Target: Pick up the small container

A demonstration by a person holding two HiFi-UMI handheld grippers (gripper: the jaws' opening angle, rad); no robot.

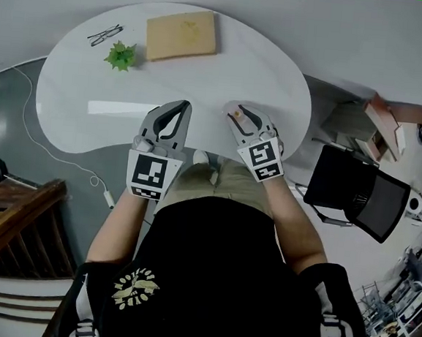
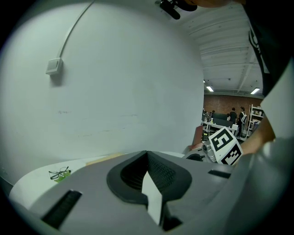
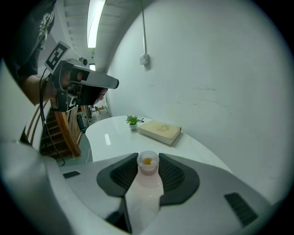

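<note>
- Reaches forward from a black top (image 1: 209,274) with both bare forearms, one gripper in each hand.
- Stands between wooden stairs (image 1: 12,216) on the left and a black chair (image 1: 356,193) on the right, with a white cable (image 1: 34,137) trailing over the floor off the left edge of the tabletop (image 1: 256,73).
- Grips the small container (image 3: 148,163) in the right gripper (image 1: 237,113), with the dark fingers (image 3: 173,175) pressed on both its sides, over the near edge of the white tabletop.
- Shows as a pale translucent pot with a round mouth and something yellow inside.
- Holds the left gripper (image 1: 179,108) just beside the right one, over the same near edge, with its fingers (image 2: 161,170) closed tip to tip on nothing.
- Carries a marker cube (image 1: 152,175) behind the fingers of each gripper.
- Bears a small green plant (image 1: 121,56) near the far left edge, with a pair of glasses (image 1: 104,35) just beyond it.
- Bears a tan book (image 1: 181,34) lying flat at the far edge, right of the plant and apart from it.
</note>
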